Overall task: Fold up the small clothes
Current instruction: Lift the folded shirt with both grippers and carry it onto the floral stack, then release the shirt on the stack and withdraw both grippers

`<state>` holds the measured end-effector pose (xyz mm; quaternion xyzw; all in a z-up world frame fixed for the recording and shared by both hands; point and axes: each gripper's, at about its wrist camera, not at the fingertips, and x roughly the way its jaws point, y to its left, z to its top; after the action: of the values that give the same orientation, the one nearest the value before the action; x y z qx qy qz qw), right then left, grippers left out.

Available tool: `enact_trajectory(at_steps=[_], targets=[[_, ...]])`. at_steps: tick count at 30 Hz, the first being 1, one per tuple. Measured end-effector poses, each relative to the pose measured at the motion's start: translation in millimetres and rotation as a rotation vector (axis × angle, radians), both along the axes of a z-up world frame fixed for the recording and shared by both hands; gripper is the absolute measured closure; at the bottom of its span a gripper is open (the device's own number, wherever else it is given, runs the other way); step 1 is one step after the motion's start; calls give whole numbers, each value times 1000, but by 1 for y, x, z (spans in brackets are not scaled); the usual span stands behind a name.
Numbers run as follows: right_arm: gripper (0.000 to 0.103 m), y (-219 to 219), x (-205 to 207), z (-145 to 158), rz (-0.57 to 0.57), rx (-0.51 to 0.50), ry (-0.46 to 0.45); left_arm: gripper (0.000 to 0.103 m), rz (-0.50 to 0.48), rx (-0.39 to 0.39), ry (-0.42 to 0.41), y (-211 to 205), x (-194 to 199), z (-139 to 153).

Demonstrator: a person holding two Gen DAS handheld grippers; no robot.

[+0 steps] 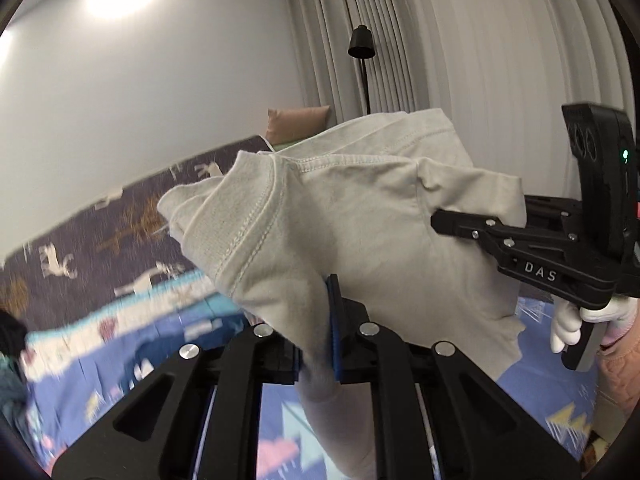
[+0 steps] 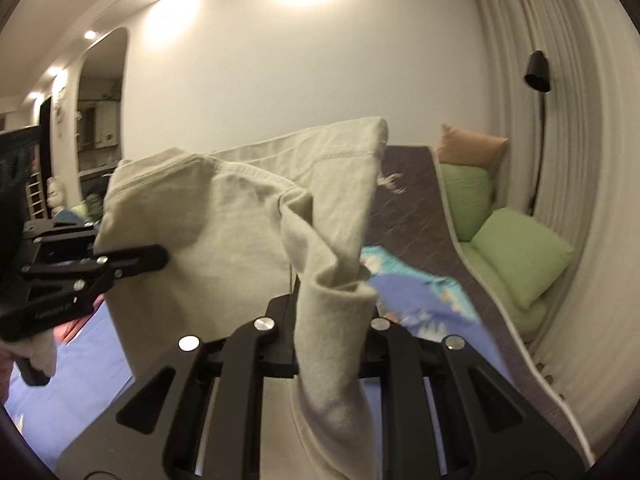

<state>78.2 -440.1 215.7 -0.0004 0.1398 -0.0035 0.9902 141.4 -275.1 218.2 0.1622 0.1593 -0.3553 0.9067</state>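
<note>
Both grippers have a pale beige garment (image 1: 328, 216) up in the air over the bed (image 1: 120, 344). The left gripper (image 1: 320, 332) has its fingers clamped on one bunched edge, cloth squeezed between the blue pads. The right gripper (image 2: 324, 320) is pinched on another edge, fabric draping down over its fingers. From the left wrist view you can see the right one biting the cloth from the side, held by a white-gloved hand (image 1: 568, 324). Green pillows (image 2: 520, 256) sit by the curtain (image 2: 560, 160), next to a black floor lamp (image 2: 538, 72).
</note>
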Motion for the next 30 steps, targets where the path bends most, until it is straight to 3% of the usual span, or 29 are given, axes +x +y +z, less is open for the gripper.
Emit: enact_trajectory(at_steps=[7,16,18,19,20,21,22,25,27,30], targets=[[88,-42,57,19,-76,-15,-11,92,28,41,-21,-41,62,12],[88,-78,161,-15,-89,38,65,92,98,96,18,-67,141,-19],[88,-85,189,-27,-92,63,87,91,135,103,35,-71,166,-35],[84,-90,208,-37,-95,81,102,86,169,110,50,-74,185,-48],[69,-91,225,-49,-122,81,128,81,198,127,61,-76,199,-59],[60,-100,246,-63,-173,71,173,67,248,158,75,-78,216,-74],[51,-106,261,-78,-231,65,224,65,292,185,89,-76,229,-90],[52,-124,275,-119,-274,139,301,63,352,261,137,-61,251,-137],[52,-129,266,-146,-239,190,338,63,324,282,165,-46,251,-159],[52,-127,239,-173,-201,182,362,56,286,286,211,-22,243,-180]])
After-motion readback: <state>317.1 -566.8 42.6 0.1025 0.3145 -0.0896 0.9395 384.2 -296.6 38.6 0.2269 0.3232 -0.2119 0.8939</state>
